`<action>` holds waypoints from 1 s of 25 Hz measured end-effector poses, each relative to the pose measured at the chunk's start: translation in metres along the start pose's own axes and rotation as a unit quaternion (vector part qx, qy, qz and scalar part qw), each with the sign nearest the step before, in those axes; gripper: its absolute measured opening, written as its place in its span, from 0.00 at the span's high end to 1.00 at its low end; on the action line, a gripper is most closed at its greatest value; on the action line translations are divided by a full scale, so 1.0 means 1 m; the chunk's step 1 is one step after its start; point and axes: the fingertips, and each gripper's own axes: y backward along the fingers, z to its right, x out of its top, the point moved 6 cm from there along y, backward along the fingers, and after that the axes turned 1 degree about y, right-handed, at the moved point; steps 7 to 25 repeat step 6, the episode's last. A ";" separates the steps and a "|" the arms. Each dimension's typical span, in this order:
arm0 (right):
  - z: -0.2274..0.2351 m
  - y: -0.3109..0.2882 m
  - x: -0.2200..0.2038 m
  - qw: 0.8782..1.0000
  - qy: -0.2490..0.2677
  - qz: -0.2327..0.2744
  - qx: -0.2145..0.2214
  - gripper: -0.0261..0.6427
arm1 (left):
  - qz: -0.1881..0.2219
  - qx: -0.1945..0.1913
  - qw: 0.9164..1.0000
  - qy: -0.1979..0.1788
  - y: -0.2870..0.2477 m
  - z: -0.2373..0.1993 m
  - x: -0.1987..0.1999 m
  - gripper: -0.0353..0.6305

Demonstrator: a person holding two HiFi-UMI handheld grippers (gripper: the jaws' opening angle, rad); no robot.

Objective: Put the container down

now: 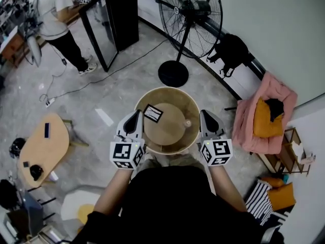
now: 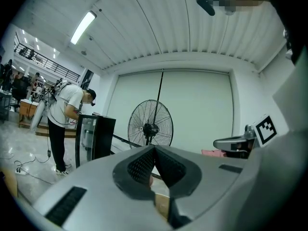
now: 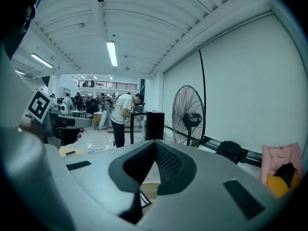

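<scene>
Closest to the head camera, two bare forearms reach out from a black top; each hand carries a gripper with a marker cube at its near end. Between them hangs the container (image 1: 170, 92), a round tan tub held up off the grey floor just ahead of the person's chest. The left gripper (image 1: 135, 114) sits on the left rim and the right gripper (image 1: 204, 114) on the right rim. Each gripper's own view shows its tongs drawn in until the meshed tips all but meet, with a strip of tan container wall in the slit below them; so both are clamped on the rim. Inside the tub a black-and-white label (image 1: 153, 113) lies toward the left side, and a small pale knob (image 1: 187, 123) stands toward the right.

Well below and to the left stands an oval wooden table (image 1: 45, 154) with a dark phone (image 1: 46, 130) on it; to the right a pink armchair (image 1: 247, 128) holds an orange cushion (image 1: 263, 122). Beyond the tub a black pedestal fan (image 1: 190, 17) stands on its round base, with a black bag (image 1: 232, 51) near the wall beside it. Farther left is a black glass-door cabinet (image 1: 116, 17); a standing person (image 1: 53, 11) in a white shirt bends just beside it.
</scene>
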 end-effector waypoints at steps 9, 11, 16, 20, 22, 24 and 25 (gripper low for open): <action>0.015 -0.018 0.003 1.000 -0.021 0.005 -0.004 0.93 | -0.008 0.005 1.000 0.002 -0.017 0.000 -0.003 0.92; 0.015 -0.018 0.003 1.000 -0.021 0.005 -0.004 0.93 | -0.008 0.005 1.000 0.002 -0.017 0.000 -0.003 0.92; 0.015 -0.018 0.003 1.000 -0.021 0.005 -0.004 0.93 | -0.008 0.005 1.000 0.002 -0.017 0.000 -0.003 0.92; 0.015 -0.018 0.003 1.000 -0.021 0.005 -0.004 0.93 | -0.008 0.005 1.000 0.002 -0.017 0.000 -0.003 0.92; 0.015 -0.018 0.003 1.000 -0.021 0.005 -0.004 0.93 | -0.008 0.005 1.000 0.002 -0.017 0.000 -0.003 0.92; 0.015 -0.018 0.003 1.000 -0.021 0.005 -0.004 0.93 | -0.008 0.005 1.000 0.002 -0.017 0.000 -0.003 0.92; 0.015 -0.018 0.003 1.000 -0.021 0.005 -0.004 0.93 | -0.008 0.005 1.000 0.002 -0.017 0.000 -0.003 0.92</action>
